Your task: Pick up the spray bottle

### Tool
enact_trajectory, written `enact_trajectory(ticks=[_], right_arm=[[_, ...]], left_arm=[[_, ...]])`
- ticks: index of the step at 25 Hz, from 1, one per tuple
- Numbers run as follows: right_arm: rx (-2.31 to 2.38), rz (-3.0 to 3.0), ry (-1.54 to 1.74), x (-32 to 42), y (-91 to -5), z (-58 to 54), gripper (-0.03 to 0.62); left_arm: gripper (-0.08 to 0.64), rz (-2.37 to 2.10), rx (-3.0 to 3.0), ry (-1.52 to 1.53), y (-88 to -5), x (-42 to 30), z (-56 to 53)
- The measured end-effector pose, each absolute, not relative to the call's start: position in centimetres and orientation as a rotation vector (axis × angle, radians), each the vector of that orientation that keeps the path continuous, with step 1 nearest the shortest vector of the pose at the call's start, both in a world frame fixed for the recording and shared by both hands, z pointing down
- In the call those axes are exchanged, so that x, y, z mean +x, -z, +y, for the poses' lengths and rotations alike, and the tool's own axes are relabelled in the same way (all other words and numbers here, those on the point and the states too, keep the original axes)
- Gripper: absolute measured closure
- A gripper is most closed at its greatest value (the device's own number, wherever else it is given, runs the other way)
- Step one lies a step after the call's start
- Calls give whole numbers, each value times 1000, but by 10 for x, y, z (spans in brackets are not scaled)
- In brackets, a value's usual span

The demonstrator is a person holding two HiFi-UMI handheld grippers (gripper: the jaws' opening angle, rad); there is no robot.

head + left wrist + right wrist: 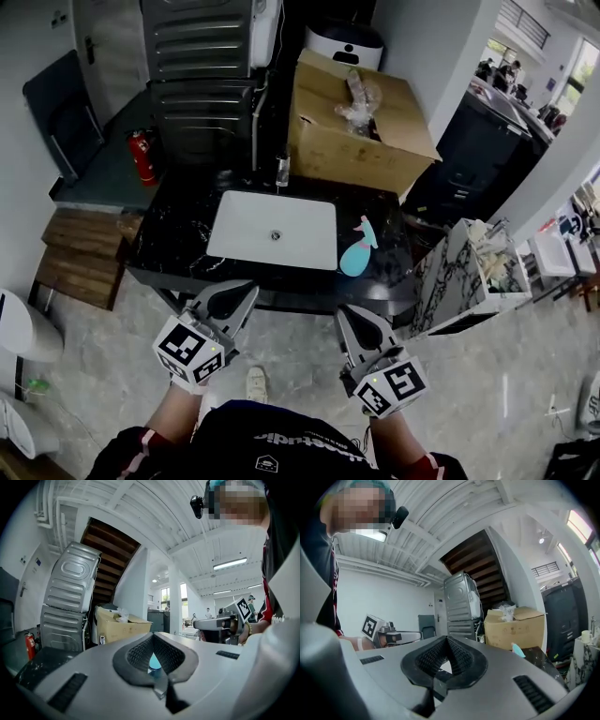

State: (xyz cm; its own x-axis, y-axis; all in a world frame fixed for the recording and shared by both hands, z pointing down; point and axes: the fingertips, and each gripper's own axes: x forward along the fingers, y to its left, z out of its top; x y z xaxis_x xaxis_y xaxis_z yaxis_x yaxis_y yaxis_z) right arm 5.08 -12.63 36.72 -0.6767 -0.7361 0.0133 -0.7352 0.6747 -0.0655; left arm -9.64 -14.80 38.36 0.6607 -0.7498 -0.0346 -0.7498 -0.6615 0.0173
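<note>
Our left gripper (pixel 239 292) and right gripper (pixel 352 319) hang pressed together, empty, off the counter's (pixel 169 234) front edge. The spray bottle (pixel 356 251) sits front right, beside the sink (pixel 234 234). We should spread the right jaws first.

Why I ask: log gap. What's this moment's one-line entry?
phase: pre-grasp; spray bottle: on counter beside sink, untouched; left gripper: shut, empty; right gripper: shut, empty

head view: high, steeply down on counter (pixel 173 234) | gripper views: low, level, facing counter | shared: cardboard box (pixel 347 141)
</note>
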Motion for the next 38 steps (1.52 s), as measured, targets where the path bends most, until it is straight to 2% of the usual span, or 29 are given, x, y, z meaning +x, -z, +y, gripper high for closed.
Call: enact_trajectory(ticks=[8, 14, 32, 38], right_arm=[[-1335, 2821, 125, 6, -364, -206, 555], [-1414, 2788, 126, 0, -360, -236, 555], [-1542, 2755, 105, 78, -372, -280, 551], [-1596, 2757, 102, 109, -393, -302, 408]], left_arm=[[545, -1212, 2893, 74, -377, -138, -227], [545, -1181, 2884, 83, -382, -152, -263], [545, -1015, 2910, 68, -392, -72, -303], [545, -976, 2918, 42, -399, -54, -311]])
